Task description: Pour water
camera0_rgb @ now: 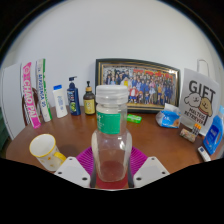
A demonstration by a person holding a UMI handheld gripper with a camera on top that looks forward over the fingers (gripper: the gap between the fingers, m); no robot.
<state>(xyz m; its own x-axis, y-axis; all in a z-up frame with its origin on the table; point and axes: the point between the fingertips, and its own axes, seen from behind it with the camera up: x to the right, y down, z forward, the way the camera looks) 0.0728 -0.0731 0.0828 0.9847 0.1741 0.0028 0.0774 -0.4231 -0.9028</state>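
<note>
Cup (45,151) at 8 o'clock of the gripper (111,170), upright on the table (160,135), looks empty as far as I can see. Bottle (111,130) dead centre, upright, cap on, between the pads; both fingers (78,166) seem to press its base, so gripper is closed on it. Tubes and small bottles at 10–11, photo frame (139,84) at 12, gift box (197,100) at 2. Progress: bottle grasped, no tilt, no pour yet. Left: carry over the cup, tip.
</note>
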